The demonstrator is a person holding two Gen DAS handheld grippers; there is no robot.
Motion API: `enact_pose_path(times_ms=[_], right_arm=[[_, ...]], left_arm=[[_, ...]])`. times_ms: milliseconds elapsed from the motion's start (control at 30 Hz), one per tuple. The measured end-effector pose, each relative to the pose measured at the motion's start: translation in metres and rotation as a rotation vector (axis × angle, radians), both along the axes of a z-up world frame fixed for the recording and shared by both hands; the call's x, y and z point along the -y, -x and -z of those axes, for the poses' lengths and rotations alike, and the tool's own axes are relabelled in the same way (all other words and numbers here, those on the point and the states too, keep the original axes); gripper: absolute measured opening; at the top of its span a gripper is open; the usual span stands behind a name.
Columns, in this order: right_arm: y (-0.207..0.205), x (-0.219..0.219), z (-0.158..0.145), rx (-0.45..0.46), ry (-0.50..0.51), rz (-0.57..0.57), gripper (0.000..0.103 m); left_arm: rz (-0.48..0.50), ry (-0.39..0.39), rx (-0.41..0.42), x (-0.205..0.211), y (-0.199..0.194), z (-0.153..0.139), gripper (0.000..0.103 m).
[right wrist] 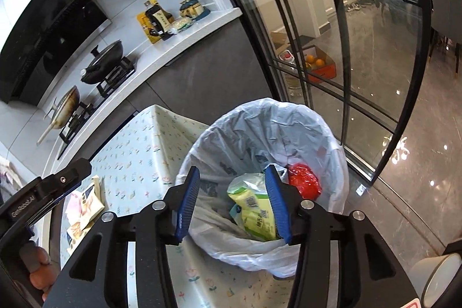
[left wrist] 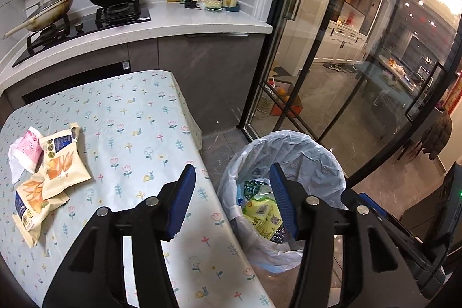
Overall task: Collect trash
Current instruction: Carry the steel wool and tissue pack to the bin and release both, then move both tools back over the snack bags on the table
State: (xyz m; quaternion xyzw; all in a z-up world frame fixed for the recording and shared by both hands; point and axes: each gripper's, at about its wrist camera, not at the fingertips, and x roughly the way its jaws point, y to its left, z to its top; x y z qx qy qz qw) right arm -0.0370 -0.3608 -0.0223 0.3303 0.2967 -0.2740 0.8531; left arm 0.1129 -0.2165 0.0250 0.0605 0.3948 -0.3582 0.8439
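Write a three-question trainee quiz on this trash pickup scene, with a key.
1. True or false: both the left gripper and the right gripper are holding a wrapper.
2. Where are the wrappers that are left to collect? A) on the stove B) on the table C) on the floor
3. Fill in: the bin is lined with a ____ plastic bag.

Key:
1. False. Both grippers are open, with nothing between the fingers.
2. B. They lie in a pile on the table, to the left in the left wrist view.
3. White. A yellow-green packet and something red already lie inside.
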Motion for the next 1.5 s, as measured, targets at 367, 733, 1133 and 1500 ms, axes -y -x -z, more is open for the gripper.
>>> enact_pose_path(times_ms=[367,733,1133,1500], right_arm=[[-0.02,-0.038,-0.016,0.009,0.029,-0.064,0.054],[-0.05,-0.08,-0.027,0.006,0.052,-0.146,0.055],[-0.102,-0.136,-0.027,-0.017,0.073,-0.268,0.059],[-0.164,-0.194,-0.006,-0.058,0.061,-0.385,0.061]], left_arm=[[-0.066,0.016,0.006,-0.042,-0.013,-0.006,0.052],[-0.158,0.036,-0.003,-0.094,-0.033,-0.006,0.057],[-0.302,0.029,-0.044,-0.169,-0.07,0.014,0.067],[-0.49,-0.008,-0.102,-0.257,-0.114,0.052,0.085]])
